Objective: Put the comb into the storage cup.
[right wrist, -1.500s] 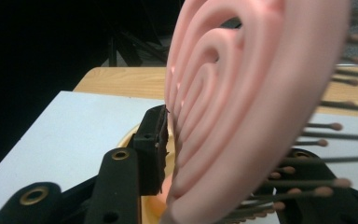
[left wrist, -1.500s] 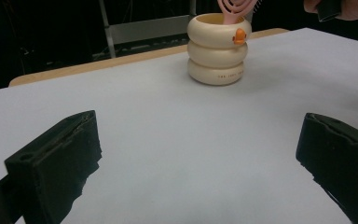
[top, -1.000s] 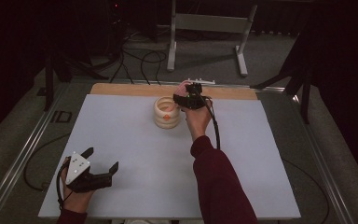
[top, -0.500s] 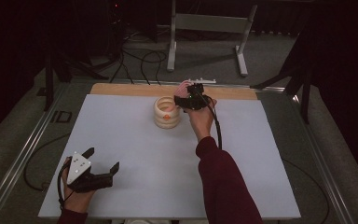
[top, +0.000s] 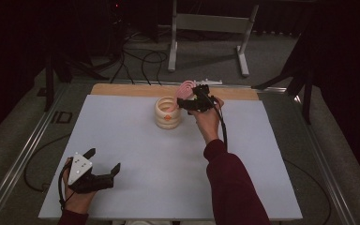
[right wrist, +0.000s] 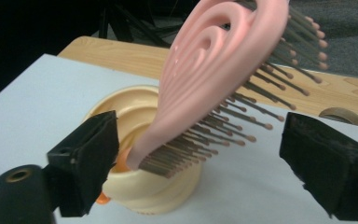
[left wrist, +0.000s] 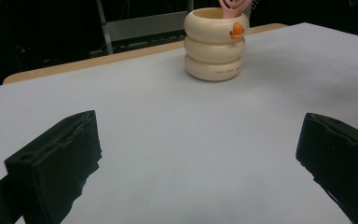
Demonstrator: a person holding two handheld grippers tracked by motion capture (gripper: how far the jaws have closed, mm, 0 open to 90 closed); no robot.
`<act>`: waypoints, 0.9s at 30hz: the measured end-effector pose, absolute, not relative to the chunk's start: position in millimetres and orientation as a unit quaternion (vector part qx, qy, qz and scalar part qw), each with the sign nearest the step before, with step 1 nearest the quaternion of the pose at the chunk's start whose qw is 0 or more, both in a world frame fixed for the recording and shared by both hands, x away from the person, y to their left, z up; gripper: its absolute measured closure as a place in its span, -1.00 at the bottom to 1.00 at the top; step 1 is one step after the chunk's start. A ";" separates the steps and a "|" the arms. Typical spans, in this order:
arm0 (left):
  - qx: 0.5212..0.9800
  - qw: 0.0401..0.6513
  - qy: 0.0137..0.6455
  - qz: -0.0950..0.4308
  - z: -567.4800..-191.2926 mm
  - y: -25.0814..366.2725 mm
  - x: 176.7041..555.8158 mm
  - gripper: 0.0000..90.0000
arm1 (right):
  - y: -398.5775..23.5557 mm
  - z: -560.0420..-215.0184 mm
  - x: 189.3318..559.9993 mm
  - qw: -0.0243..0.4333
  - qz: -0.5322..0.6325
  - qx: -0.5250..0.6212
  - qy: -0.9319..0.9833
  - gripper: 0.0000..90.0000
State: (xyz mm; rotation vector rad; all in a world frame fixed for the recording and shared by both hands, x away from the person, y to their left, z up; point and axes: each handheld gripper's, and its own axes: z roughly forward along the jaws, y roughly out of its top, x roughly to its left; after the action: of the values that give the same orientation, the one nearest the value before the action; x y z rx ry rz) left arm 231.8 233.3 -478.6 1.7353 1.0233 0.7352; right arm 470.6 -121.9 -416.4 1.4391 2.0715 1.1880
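Pink plastic, the hairbrush now leans handle-down in the cream ringed holder, bristles facing the far tabletop edge. A second ago the right tongs seemed to carry it; now their jaws stand apart on either side, touching nothing, so the drop looks done (release appears complete). Near the front edge, the left tongs rest open and empty.

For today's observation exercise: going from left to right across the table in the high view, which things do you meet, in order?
Left gripper → cream ringed holder → pink hairbrush leaning out of the holder → right gripper, jaws apart beside the brush.
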 end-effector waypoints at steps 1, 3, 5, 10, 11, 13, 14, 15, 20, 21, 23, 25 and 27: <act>0.710 0.478 0.419 0.301 -478.7 233.2 231.9 -0.99 | -122.5 -416.4 470.3 0.173 0.418 0.506 0.734 -0.79; 0.711 0.478 0.419 0.301 -478.8 232.9 231.9 -0.99 | -124.0 -416.3 469.1 0.169 0.419 0.500 0.739 -0.80; 0.711 0.478 0.419 0.301 -478.9 232.8 232.0 -0.99 | -125.0 -416.4 468.5 0.169 0.419 0.497 0.741 -0.80; 0.711 0.478 0.419 0.301 -478.9 232.4 232.2 -0.99 | -131.9 -416.6 463.5 0.163 0.424 0.488 0.745 -0.80; 0.711 0.478 0.419 0.301 -479.0 232.1 232.3 -0.99 | -133.1 -416.6 462.4 0.163 0.424 0.486 0.747 -0.80; 0.712 0.477 0.419 0.300 -479.2 231.6 232.4 -0.99 | -136.4 -416.9 459.8 0.165 0.423 0.480 0.751 -0.80; 0.712 0.477 0.419 0.301 -479.3 231.3 232.4 -0.99 | -138.1 -417.0 458.2 0.166 0.424 0.479 0.751 -0.80; 0.712 0.477 0.418 0.301 -479.4 231.0 232.5 -0.99 | -139.5 -417.1 457.2 0.166 0.423 0.477 0.752 -0.80; 0.711 0.477 0.420 0.301 -479.8 230.8 232.7 -0.99 | -146.4 -417.9 450.2 0.169 0.425 0.471 0.755 -0.80; 0.711 0.476 0.420 0.302 -479.7 230.7 232.7 -0.99 | -148.1 -418.3 448.3 0.169 0.426 0.469 0.755 -0.80; 0.711 0.476 0.420 0.302 -479.7 230.7 232.6 -0.99 | -149.0 -418.5 447.2 0.169 0.426 0.469 0.755 -0.80; 0.711 0.476 0.420 0.303 -479.6 230.7 232.3 -0.99 | -154.3 -418.4 443.4 0.169 0.430 0.466 0.755 -0.80; 0.710 0.476 0.420 0.304 -479.6 230.9 232.3 -0.99 | -160.2 -417.6 441.0 0.170 0.435 0.464 0.753 -0.80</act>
State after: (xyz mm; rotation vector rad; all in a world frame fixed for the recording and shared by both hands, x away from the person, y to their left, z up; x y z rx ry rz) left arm 232.3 230.9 -479.6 1.7365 1.0271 0.7421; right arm 441.0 -160.2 -417.6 1.3171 2.1394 1.2370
